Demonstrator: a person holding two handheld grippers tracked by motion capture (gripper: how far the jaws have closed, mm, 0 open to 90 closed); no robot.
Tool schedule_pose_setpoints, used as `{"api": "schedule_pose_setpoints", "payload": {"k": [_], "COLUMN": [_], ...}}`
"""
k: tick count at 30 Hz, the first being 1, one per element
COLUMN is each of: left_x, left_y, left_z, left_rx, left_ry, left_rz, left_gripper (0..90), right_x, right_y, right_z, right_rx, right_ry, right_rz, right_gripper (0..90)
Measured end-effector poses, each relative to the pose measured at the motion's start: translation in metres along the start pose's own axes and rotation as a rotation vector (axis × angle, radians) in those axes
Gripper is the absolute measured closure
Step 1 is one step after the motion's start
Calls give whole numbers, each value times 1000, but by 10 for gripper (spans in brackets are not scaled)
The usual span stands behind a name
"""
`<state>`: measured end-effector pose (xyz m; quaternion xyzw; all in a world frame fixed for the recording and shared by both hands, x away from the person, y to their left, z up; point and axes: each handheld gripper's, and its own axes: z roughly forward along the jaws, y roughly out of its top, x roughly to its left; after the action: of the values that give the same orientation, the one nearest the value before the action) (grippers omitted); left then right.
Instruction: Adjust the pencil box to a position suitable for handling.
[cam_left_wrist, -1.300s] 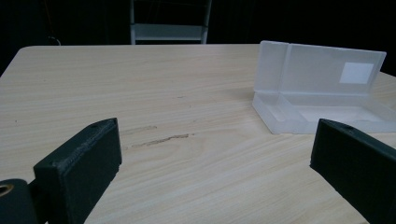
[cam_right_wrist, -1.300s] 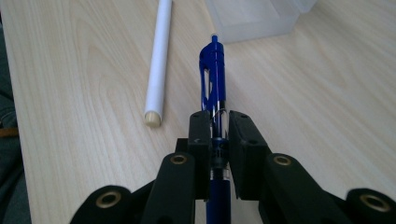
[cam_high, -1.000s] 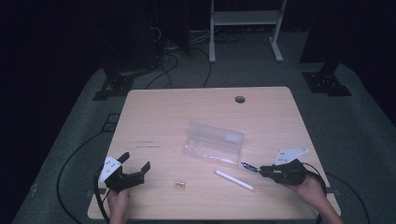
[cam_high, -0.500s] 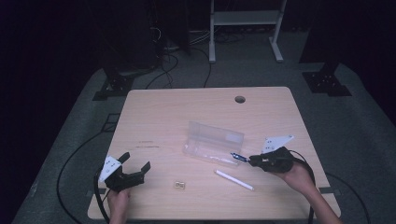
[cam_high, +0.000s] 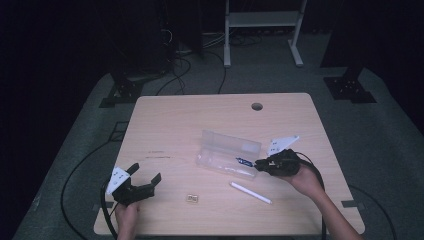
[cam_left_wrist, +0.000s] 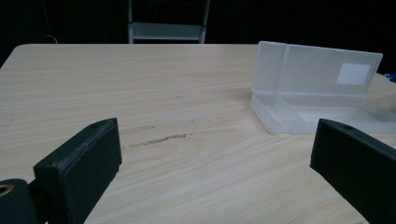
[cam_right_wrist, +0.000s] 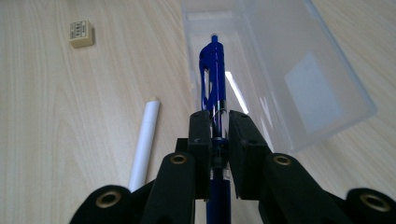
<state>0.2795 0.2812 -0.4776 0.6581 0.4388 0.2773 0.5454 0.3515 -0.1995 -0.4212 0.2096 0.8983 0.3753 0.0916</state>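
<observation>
Nearest the person, the left claw (cam_high: 142, 183) rests low at the front left of the surface (cam_high: 200, 120), its jaws spread wide with nothing between them; in the left gripper view only bare wood lies in that gap. It plays no part yet, so the open case has nothing to steady it.

A little farther in, toward the middle, a small tan eraser (cam_high: 192, 198) lies loose, and to its right a white stick (cam_high: 250, 192) — chalk or a capped pencil, I cannot tell which — lies slantwise just beside the right hand (cam_high: 305, 180). A careless sweep of the wrist or the trailing cable could roll it off the front edge.

Beyond that, the right claw (cam_right_wrist: 218, 122) is clamped on a blue pen (cam_right_wrist: 213, 79), gripping the clear barrel low down so that most of the pen juts forward over the clear plastic case (cam_high: 227, 152). The case stands open in mid-surface with its lid upright at the back, and the pen's tip reaches over the tray's near end.

The danger lies here. The case is probably light, and a pen pushed in at a slant could catch the rim and shove the tray away or tip the lid shut. With so long an overhang, the pen may also pivot in the jaws — or, let go too high, bounce out.
</observation>
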Motion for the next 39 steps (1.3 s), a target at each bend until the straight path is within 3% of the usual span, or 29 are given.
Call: {"api": "schedule_pose_setpoints", "payload": {"k": [9, 19, 39], "left_x": [0, 0, 0], "left_y": [0, 1, 1], "left_z": [0, -1, -1], "left_rx": [-4, -4, -8], "left_ry": [-2, -2, 1], "left_rz": [3, 6, 10], "left_gripper": [11, 11, 11], "right_x": [-5, -7, -13], "right_y": [20, 29, 36], "right_z": [11, 27, 62], "right_rx": [4, 11, 29], "right_ry": [0, 3, 12], "right_rz": [-11, -10, 28], "right_gripper": [791, 791, 791]}}
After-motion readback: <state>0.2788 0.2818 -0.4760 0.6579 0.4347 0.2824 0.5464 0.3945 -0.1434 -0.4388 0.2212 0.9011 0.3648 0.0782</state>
